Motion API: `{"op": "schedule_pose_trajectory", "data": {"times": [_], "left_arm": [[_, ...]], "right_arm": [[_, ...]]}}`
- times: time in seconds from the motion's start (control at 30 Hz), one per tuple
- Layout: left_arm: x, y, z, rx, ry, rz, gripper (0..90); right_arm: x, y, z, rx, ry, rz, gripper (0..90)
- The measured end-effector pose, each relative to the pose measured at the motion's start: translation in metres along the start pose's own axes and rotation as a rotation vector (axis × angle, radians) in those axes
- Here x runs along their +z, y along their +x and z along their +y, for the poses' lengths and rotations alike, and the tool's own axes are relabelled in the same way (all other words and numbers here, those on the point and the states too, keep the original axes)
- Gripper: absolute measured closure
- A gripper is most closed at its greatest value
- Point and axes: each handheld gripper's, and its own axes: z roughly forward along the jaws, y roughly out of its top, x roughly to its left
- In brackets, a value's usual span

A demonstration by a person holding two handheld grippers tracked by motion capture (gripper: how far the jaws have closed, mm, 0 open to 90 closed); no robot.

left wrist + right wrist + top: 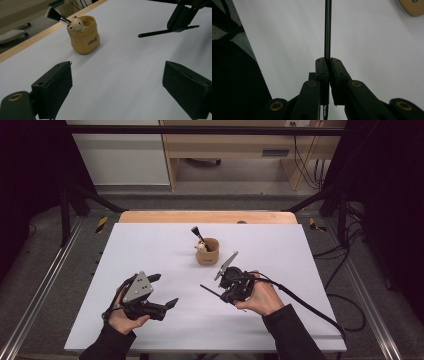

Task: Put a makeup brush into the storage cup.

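A tan cup (207, 252) with a small bear figure (75, 23) on its rim stands mid-table, and a black-handled brush (198, 236) leans in it. My right gripper (226, 290) is just in front of the cup, shut on a thin black stick (210, 291) that juts out to the left. In the right gripper view the stick (327, 27) runs straight up from the closed right gripper (329, 65). My left gripper (164, 290) hovers at the front left, open and with nothing in it. In the left gripper view the left gripper (120, 85) faces the cup (84, 35).
The white table top (150, 245) has a wooden edge (207, 216) at the back. A cable (310, 307) trails from the right gripper off to the right. Metal frame rails run along both sides. A dark sleeve (232, 82) shows at the left of the right gripper view.
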Motion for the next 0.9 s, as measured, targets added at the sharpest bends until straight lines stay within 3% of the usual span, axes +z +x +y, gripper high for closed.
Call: {"op": "schedule_pose_trajectory", "data": {"times": [0.47,0.9], "left_arm": [[0.016,-0.014,0.018,0.111,0.061,-0.031,8.6],[0.025,-0.028,0.030,0.210,0.088,-0.037,8.7]], "right_arm": [[0.000,-0.001,0.002,-0.014,0.000,0.034,85.7],[0.003,0.003,0.008,-0.022,0.004,0.052,85.7]]}}
